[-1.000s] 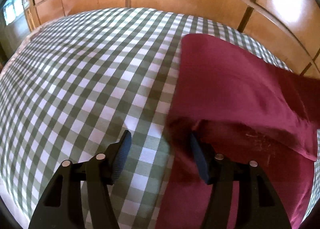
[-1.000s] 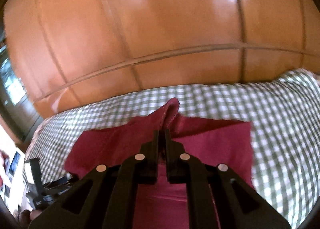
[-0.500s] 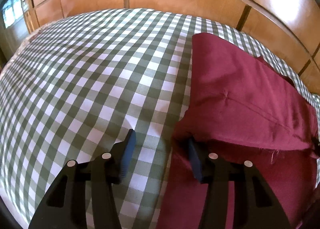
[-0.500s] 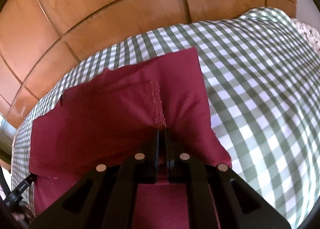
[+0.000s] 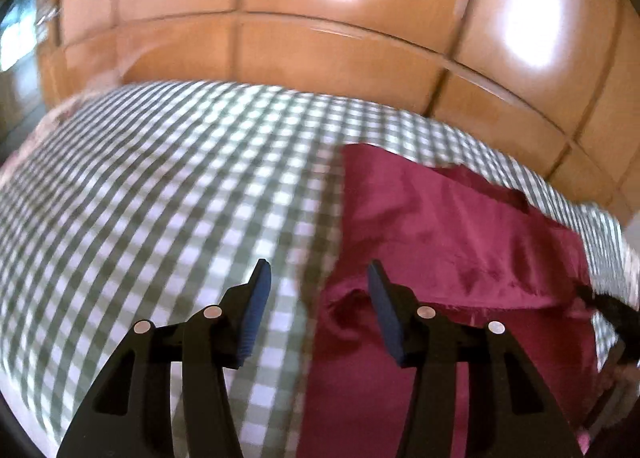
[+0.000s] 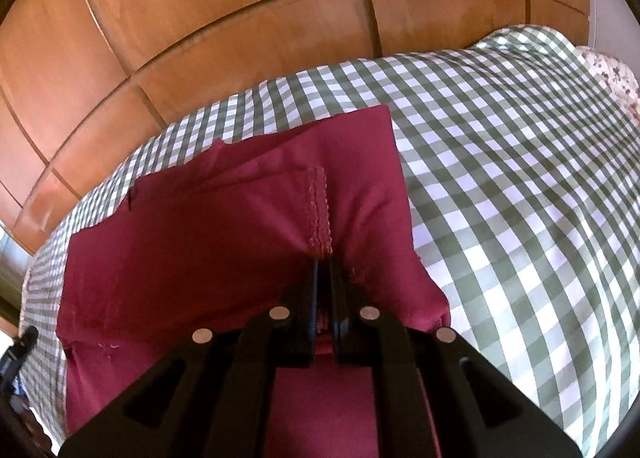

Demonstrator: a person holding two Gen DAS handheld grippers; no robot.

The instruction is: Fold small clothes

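maroon cloth, half folded, one corner pinched

maroon woven fabric, thin and limp, lies on the green-and-white checked cloth [image 6: 520,161] that covers the table, with the wooden panelled wall [image 6: 200,17] close behind. this garment [image 6: 224,242] sits toward the right side of the spread, one layer doubled over another, its stitched seam [image 6: 320,213] running straight up from the right gripper [image 6: 323,270]. that gripper's fingers are pressed together on the near edge of the fabric, right at the foot of the seam, so it has a firm pinch.

the left gripper [image 5: 318,278] stands wide apart, holding nothing, its right finger just over the garment's left edge [image 5: 340,298] and its left finger over bare checks. that view is smeared, so whether a pad touches the cloth i cannot tell.

i'd judge the thing weighs next to nothing and will sag and slide wherever it isn't held. the hems and the seam look like the stiffest places to grab; a corner on the left edge seems the natural hold for the free tongs.
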